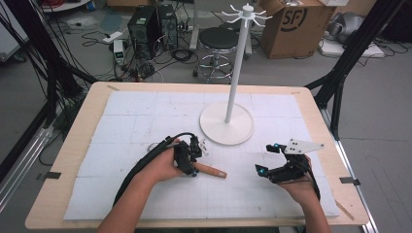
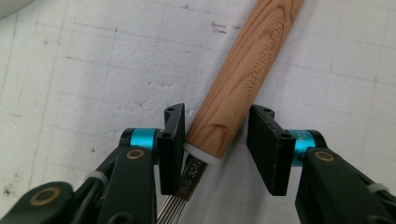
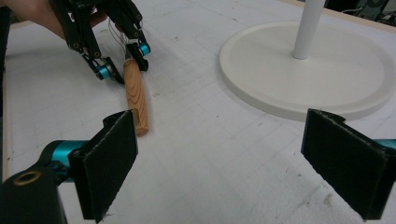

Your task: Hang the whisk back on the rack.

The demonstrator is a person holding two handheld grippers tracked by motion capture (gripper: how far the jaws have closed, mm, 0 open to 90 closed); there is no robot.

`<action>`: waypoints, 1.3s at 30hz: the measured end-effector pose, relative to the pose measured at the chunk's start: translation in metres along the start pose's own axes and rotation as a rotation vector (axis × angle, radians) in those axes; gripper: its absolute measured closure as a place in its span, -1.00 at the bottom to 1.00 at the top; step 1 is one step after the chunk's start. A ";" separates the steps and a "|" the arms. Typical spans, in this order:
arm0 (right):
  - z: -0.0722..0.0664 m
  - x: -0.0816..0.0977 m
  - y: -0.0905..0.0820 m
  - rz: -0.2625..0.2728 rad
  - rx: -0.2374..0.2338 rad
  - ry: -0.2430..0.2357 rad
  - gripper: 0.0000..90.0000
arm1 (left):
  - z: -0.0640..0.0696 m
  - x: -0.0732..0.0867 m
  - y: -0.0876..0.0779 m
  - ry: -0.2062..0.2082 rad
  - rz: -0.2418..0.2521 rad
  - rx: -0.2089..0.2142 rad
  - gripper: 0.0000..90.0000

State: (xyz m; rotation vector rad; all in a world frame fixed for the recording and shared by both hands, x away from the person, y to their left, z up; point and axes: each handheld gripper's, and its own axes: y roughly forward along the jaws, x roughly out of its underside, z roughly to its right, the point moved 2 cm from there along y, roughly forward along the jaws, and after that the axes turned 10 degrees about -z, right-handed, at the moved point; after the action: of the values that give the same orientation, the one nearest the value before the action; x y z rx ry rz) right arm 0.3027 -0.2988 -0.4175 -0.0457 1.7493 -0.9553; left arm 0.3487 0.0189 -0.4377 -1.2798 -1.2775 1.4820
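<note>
White foam mat [image 1: 145, 194] covers a wooden table [image 1: 73, 141]; boxes and cables fill the upper frame. Left gripper [image 1: 194, 158] straddles a whisk handle [image 1: 211, 171], jaws not quite pinching; right gripper [image 1: 269, 160] spread.

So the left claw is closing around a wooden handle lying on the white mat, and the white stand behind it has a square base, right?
Not quite: the stand has a round base, as the high view shows. The rest holds: the left claw has its jaws on either side of the wooden handle lying on the white mat.
</note>
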 end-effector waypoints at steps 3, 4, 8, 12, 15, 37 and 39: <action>0.000 0.000 -0.001 0.002 0.002 -0.002 -0.78 | 0.003 -0.001 -0.001 0.014 -0.005 -0.007 0.38; 0.000 0.000 -0.001 0.003 0.002 -0.002 -0.78 | 0.003 -0.001 -0.001 0.026 -0.006 -0.009 0.41; 0.000 0.000 0.000 0.003 0.003 -0.005 -0.78 | 0.004 -0.001 -0.001 0.035 -0.012 -0.008 0.48; 0.000 0.000 0.000 0.003 0.003 -0.005 -0.78 | 0.006 -0.002 -0.002 0.048 -0.021 -0.013 0.53; 0.000 0.000 -0.001 0.006 -0.002 0.000 -0.78 | 0.009 -0.003 -0.002 0.071 -0.033 -0.025 0.56; 0.000 0.000 0.000 0.001 0.000 -0.005 -0.78 | 0.003 0.015 -0.055 -0.030 0.245 -0.029 0.60; -0.001 0.000 0.000 0.002 -0.001 -0.005 -0.78 | 0.002 0.017 -0.063 -0.043 0.283 -0.027 0.60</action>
State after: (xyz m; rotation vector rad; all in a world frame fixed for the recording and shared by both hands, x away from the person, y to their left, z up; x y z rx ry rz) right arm 0.3021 -0.2986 -0.4171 -0.0477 1.7449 -0.9521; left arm 0.3402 0.0470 -0.3796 -1.5029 -1.1832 1.7002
